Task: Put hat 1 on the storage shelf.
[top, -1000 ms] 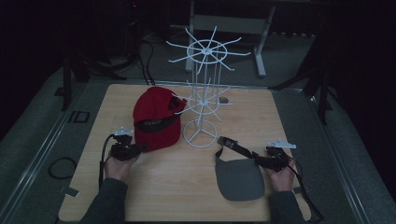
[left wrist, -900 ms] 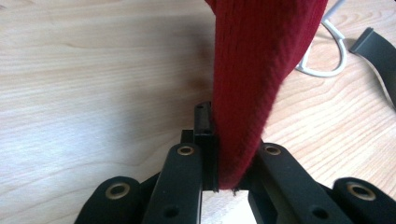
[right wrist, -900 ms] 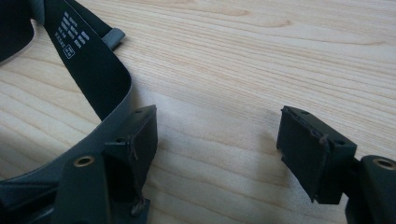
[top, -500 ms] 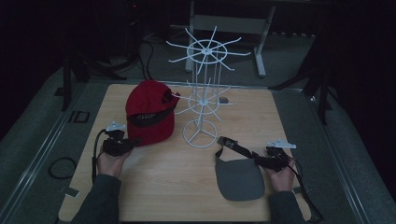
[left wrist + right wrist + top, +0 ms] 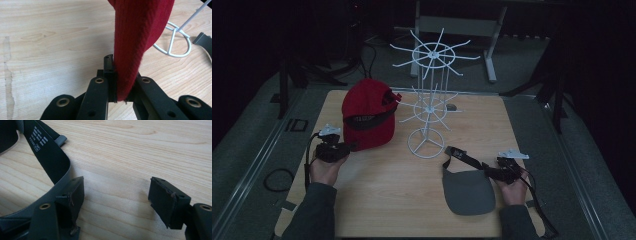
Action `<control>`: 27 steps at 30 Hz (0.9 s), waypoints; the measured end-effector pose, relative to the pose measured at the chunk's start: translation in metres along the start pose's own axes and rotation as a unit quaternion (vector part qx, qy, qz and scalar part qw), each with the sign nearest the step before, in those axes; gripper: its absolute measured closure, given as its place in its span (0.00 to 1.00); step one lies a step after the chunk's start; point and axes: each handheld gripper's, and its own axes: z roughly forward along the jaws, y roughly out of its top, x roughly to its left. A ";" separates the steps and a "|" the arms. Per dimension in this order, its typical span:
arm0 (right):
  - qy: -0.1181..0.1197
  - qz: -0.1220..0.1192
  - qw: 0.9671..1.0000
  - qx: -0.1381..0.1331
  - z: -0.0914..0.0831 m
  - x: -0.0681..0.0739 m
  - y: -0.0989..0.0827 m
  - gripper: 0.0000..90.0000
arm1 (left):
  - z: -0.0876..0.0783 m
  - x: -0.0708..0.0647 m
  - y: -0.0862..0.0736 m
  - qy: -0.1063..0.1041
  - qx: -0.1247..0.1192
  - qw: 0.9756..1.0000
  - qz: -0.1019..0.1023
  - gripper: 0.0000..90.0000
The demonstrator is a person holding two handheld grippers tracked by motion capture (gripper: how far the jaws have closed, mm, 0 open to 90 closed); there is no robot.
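Red cap (image 5: 368,114) has gone up since a moment ago. Back then it lay flat on the wooden table (image 5: 377,200), next to the white wire stand (image 5: 428,100). Now it is tipped up on its edge, with its round top leaning away and its dark inside band facing the person. It has also shifted a little toward the left side of the table. The left gripper (image 5: 346,147) has risen with it and is squeezed tight on the brim. In the left gripper view the red cloth (image 5: 135,45) hangs straight down into the black jaws, and they pinch its bottom edge from both sides.

The cap is made of soft, fuzzy red cloth. It has an opening at the back, which points toward the stand. It sits just to the left of the stand, close to the wire arms, but I cannot tell if it touches them.

The right gripper (image 5: 490,172) has not moved. It rests low by the grey visor (image 5: 469,191) near the front right of the table. Its jaws stand wide apart, with bare wood between them. The visor's black strap (image 5: 46,152) curls beside one jaw.
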 end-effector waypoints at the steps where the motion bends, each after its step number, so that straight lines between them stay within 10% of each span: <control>1: 0.000 0.000 1.000 0.000 0.000 0.000 0.000 0.32 | -0.001 0.000 0.001 0.001 -0.001 1.000 0.001 0.95; 27: 0.000 0.000 1.000 0.000 0.000 0.000 0.000 0.32 | -0.022 -0.002 0.029 0.016 -0.040 0.999 0.013 0.95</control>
